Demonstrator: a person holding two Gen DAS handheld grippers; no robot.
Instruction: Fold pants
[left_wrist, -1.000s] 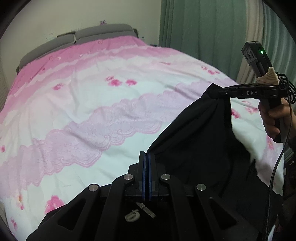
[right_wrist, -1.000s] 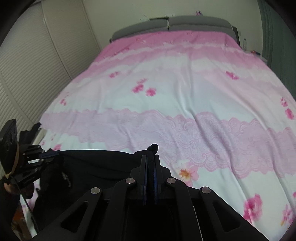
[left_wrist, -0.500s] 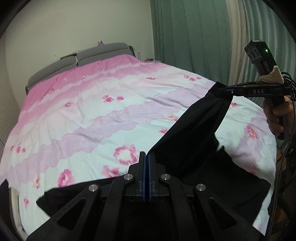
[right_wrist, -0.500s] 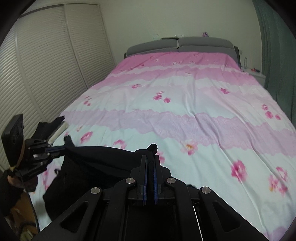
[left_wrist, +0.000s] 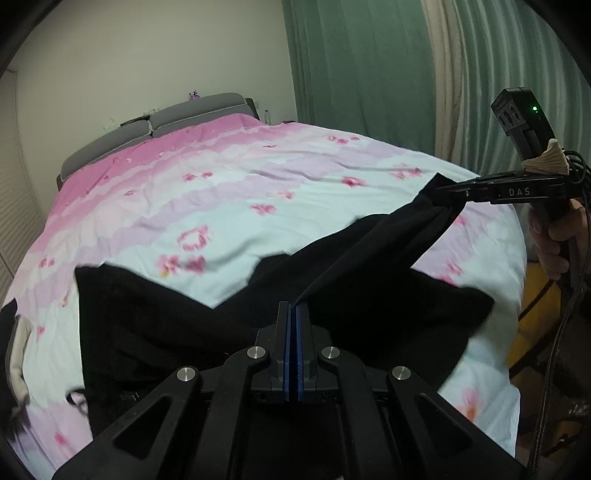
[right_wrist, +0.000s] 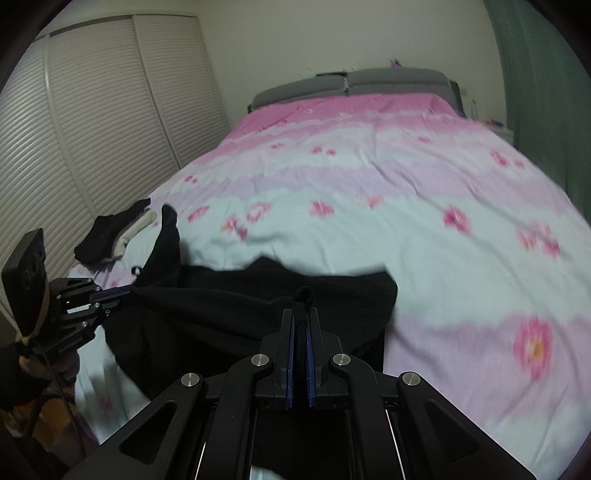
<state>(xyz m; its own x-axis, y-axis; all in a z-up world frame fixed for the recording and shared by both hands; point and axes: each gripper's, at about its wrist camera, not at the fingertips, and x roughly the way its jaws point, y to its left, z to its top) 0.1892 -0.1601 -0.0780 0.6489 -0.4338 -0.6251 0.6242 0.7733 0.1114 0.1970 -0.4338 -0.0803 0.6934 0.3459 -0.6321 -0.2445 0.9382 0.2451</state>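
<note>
Black pants (left_wrist: 177, 314) hang between my two grippers above the near end of the bed, their lower part draped on the cover; they also show in the right wrist view (right_wrist: 236, 306). My left gripper (left_wrist: 293, 308) is shut on one top corner of the pants. My right gripper (right_wrist: 301, 314) is shut on the other top corner, with a tuft of cloth sticking out above the fingers. The right gripper also shows in the left wrist view (left_wrist: 443, 190). The left gripper also shows in the right wrist view (right_wrist: 122, 291). The cloth is taut between them.
The bed has a pink and white flowered cover (right_wrist: 388, 192) and a grey headboard (right_wrist: 369, 83). A small pile of black and white clothes (right_wrist: 110, 232) lies at the bed's left edge. Louvred closet doors (right_wrist: 92, 122) stand left, green curtains (left_wrist: 351, 81) right.
Both grippers have drawn back and up from the bed with the pants. More of the bed and room is in view, and the pants now spread lower across the bed's near end.
</note>
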